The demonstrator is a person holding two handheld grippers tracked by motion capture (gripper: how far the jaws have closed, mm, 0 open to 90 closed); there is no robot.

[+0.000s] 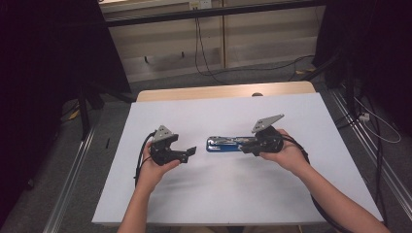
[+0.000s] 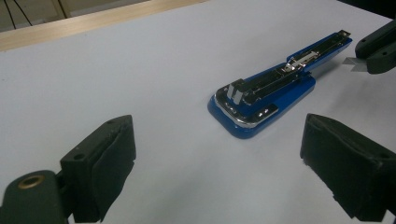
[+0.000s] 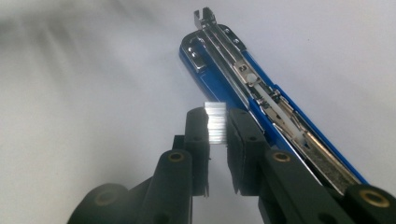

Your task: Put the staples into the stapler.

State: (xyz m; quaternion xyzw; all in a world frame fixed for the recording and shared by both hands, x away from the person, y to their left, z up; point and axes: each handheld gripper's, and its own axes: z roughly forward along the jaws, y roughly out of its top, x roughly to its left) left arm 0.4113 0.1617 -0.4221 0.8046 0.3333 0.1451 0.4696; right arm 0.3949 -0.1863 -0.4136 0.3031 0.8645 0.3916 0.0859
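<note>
Stapler (image 2: 261, 100) blue, no readable writing; right tongs (image 3: 217, 122) pinch staples (image 3: 215, 120).

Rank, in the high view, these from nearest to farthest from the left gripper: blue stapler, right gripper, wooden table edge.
1. Blue stapler: lying open just right of the left gripper.
2. Right gripper: at the stapler's far end, holding a staple strip.
3. Wooden table edge: along the far side.

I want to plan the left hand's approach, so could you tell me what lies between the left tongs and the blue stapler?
Nothing: between the left tongs and the opened blue stapler there is bare white tabletop, as the left gripper view and high view show.
</note>
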